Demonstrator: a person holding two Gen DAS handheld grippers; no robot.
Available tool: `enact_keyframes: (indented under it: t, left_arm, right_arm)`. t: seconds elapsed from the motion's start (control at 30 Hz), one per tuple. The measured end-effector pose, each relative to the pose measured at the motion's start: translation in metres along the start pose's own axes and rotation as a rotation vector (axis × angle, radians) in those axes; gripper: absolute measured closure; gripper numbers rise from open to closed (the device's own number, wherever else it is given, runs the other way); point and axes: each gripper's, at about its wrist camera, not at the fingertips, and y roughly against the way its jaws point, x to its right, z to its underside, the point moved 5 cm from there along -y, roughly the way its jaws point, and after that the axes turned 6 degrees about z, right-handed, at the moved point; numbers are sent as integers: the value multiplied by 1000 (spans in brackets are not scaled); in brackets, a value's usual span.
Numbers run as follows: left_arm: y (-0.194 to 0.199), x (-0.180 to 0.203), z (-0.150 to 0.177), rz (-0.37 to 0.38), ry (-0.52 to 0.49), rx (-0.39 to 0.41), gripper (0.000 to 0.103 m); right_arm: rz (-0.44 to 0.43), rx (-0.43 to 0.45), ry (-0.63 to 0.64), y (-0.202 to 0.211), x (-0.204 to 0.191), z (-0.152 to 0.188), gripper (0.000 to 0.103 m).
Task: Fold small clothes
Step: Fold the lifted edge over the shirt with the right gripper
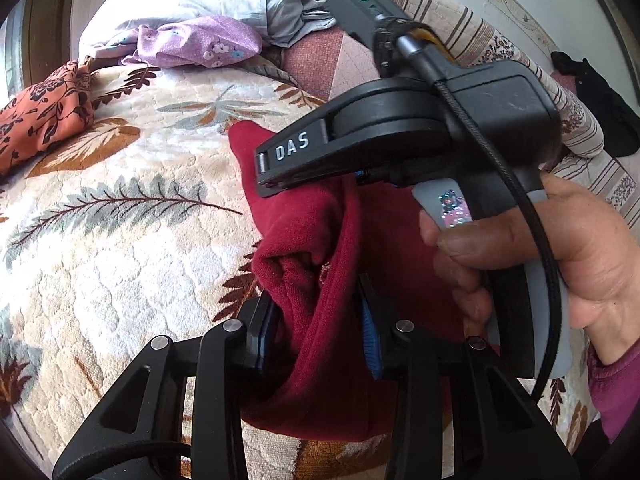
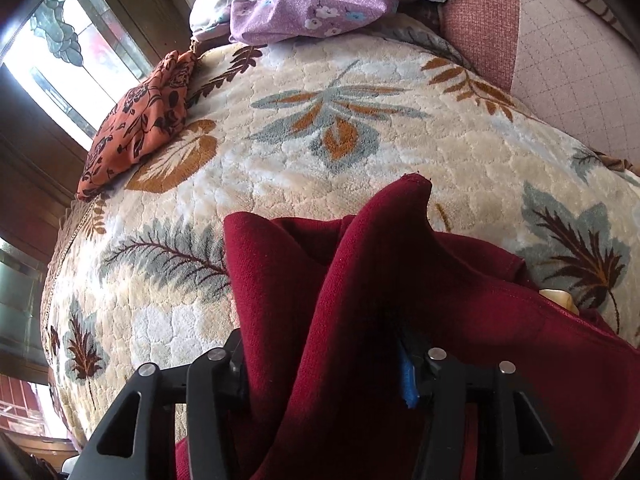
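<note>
A dark red knitted garment bunches between the black fingers of the left gripper, whose blue-ribbed pads sit against the cloth on either side and appear to pinch a thick fold of it. In the right wrist view the same red knit rises in a peaked ridge through the right gripper; its jaws stand apart around the fabric, one blue pad showing clear of the cloth on one side, so whether it truly grips cannot be told. In the left wrist view the right-hand tool crosses over the garment, held by the person's bare hand with a magenta sleeve at the wrist.

The step in hand looks like gathering the garment, lifted and crumpled rather than laid flat, so the fold itself is judged barely begun. The next move probably calls for a firm hold on two edges or corners, then spreading the knit flat on the cover before doubling it over; the soft, stretchy cloth is likely to sag and slip from a loose pinch.

The work surface is a plush cream bedcover patterned with grey and brown leaves. Towards its far edge lie an orange cloth with a dark floral print, a lilac cloth with small flowers and a pale grey-blue garment. A pink quilted cover adjoins, and a window with patterned glass lights the room.
</note>
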Motion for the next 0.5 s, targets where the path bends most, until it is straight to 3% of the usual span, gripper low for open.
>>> enact_keyframes:
  t: [0.17,0.27,0.37,0.5]
  left_arm:
    - [0,0,2,8,25,-8,68]
    - [3,5,2,18,28,0,69]
    - [6,13,1,16,34,-8,77]
    - [10,28,1,-33,23,-26,81]
  right_arm:
    - [-17,47,-14,19,4,6,74]
    - [-38,76,-32,33,9,10,78]
    - [-51,107,-56,46,14,14,81]
    - [-68,140,-89,61,21,21,83]
